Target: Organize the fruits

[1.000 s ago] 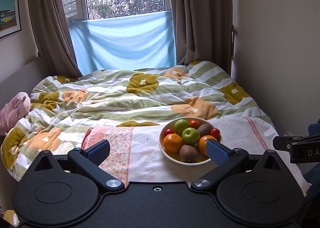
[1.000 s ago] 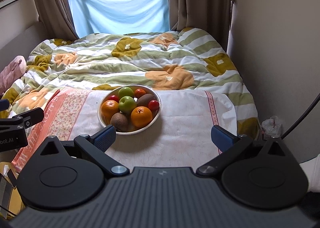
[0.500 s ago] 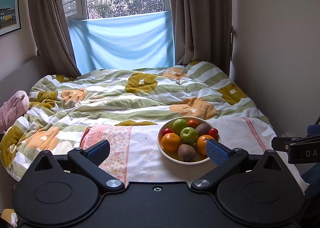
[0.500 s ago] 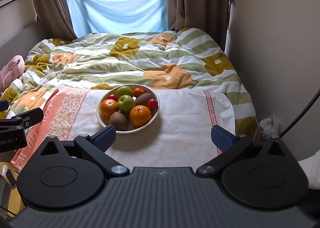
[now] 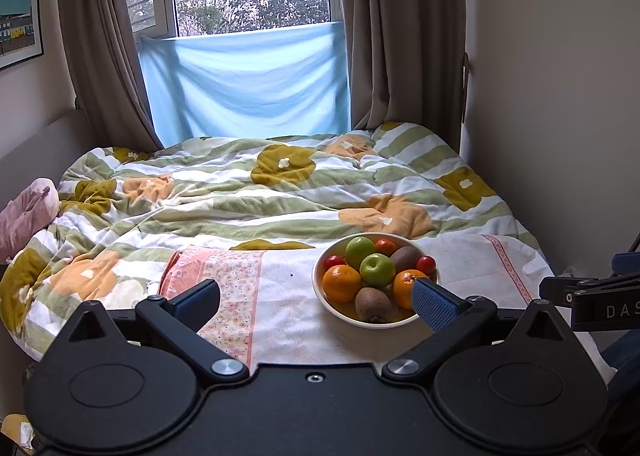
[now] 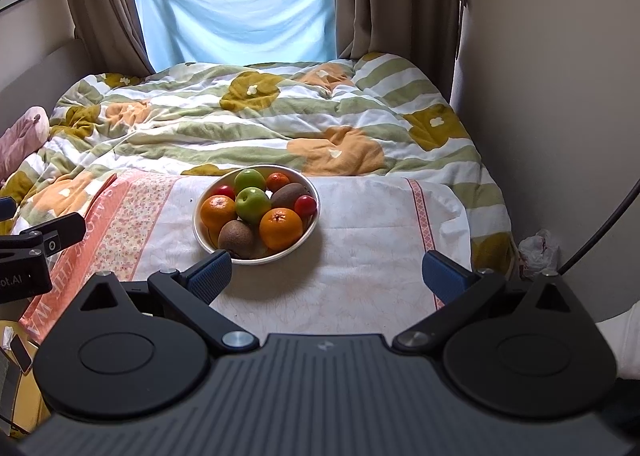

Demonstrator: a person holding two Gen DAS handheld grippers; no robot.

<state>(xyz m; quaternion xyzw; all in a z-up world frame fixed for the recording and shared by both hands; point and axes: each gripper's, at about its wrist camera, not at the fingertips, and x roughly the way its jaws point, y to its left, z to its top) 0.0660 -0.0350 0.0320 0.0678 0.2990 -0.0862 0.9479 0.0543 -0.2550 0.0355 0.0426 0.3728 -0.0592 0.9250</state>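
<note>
Showing the fruit bowl (image 6: 256,256) sitting on the bed's white cloth (image 6: 360,256): right gripper (image 6: 326,276) and left gripper (image 5: 316,302), fingers released and empty, are hovering short of it, the left nearer.

A round, shallow white bowl (image 6: 256,258) sat on a white cloth with a pink floral border (image 6: 132,216), heaped with fruit. Two green apples (image 6: 252,203) lay in the middle, one behind the other. Two oranges (image 6: 281,228) flanked the nearer apple, with a smaller one at the back. Two brown fuzzy kiwis (image 6: 236,238) (one front, one right) and two small red fruits (image 6: 305,205) filled the gaps.
</note>
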